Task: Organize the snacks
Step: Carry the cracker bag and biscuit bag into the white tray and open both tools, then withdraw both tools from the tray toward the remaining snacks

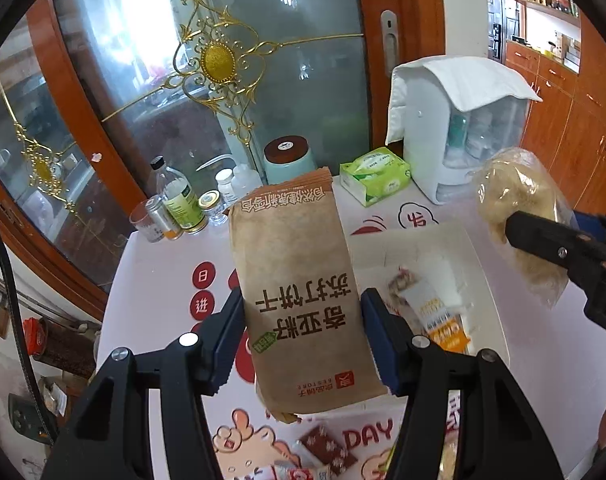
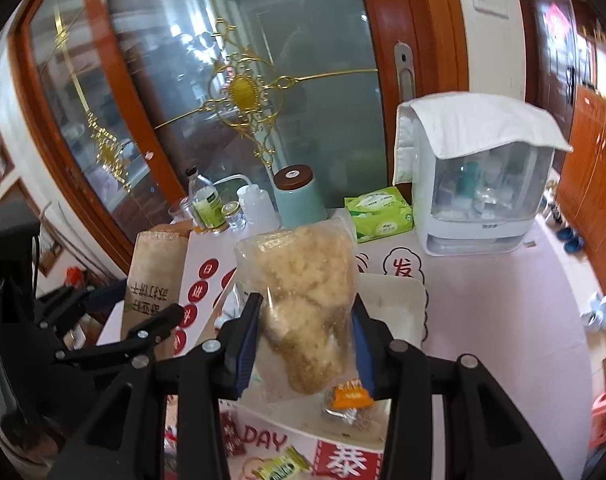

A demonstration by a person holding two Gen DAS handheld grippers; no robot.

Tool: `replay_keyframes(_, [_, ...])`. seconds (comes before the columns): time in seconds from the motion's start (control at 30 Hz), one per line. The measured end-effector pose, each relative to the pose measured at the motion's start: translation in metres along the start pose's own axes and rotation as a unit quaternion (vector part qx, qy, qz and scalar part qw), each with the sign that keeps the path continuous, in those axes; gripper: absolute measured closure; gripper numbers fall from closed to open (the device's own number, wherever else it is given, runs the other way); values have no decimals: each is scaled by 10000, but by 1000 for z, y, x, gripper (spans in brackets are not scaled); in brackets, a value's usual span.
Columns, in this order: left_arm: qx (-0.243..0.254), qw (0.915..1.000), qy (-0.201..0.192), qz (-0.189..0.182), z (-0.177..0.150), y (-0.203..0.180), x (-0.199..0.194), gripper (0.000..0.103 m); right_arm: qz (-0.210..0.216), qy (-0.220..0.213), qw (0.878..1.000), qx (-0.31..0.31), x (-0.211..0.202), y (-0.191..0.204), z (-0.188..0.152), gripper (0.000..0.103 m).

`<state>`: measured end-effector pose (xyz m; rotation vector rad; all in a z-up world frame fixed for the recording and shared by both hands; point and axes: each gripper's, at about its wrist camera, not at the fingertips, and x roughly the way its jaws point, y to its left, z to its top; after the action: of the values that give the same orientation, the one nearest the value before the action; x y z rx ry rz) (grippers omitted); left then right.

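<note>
Snacks are partly sorted and partly loose, so the job looks to be somewhere in its middle. The left claw [image 1: 303,316] is clamped on a brown paper cracker packet [image 1: 299,292], pads pressed against its two long sides, and holds it upright in the air above the counter [image 1: 155,264]. The right claw [image 2: 305,344] is closed on a clear bag of pale crumbly snack [image 2: 303,304], squeezing its lower half, and carries it above the white tray [image 2: 399,300] that sits near the middle of the counter. Both packets are off the surface, neither yet set down.

Inside the tray lie at least a white-and-orange packet [image 1: 443,316] and a small silvery wrapped item [image 2: 343,412], so some pieces seem already gathered. Along the counter's near edge more remain outside it: a dark red patterned packet [image 1: 327,448] and a green-and-yellow wrapper [image 2: 281,466]. The jars, tissue box [image 1: 373,174] and white cabinet [image 1: 463,136] at the far edge look to be no part of the sorting.

What remains, by my reading, is placing the two held packets and collecting the loose ones.
</note>
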<state>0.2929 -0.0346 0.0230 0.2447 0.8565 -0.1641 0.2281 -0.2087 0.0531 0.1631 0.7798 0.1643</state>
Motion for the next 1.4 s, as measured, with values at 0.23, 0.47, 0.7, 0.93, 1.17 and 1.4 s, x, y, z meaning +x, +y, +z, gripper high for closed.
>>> replay_keyframes(0.23, [-27,9995,293,-74,11,-5,60,47,-34,319,9983,484,52,-17,12,61])
replay_keyframes(0.47, [-10,9980,590,-206,2,-18,106,47,-191,693,9949,705,101,-28,3,61])
replay_keyframes(0.7, [92,9980,569,-267,-2,-30,123,46,-316,958,9923,723,130,-33,-4,59])
replay_keyframes(0.93, [303,9979,512,-255,-4,-43,123,2,-362,968,9920,718,138,-36,-5,53])
replay_keyframes(1.17, [477,9973,528,-154,-11,-49,121,2,-524,833,9930,646,132,-34,-5,40])
replay_keyframes(1.4, [358,9972,571,-316,-15,-46,113,2,-577,889,9922,658,129,-38,-10,40])
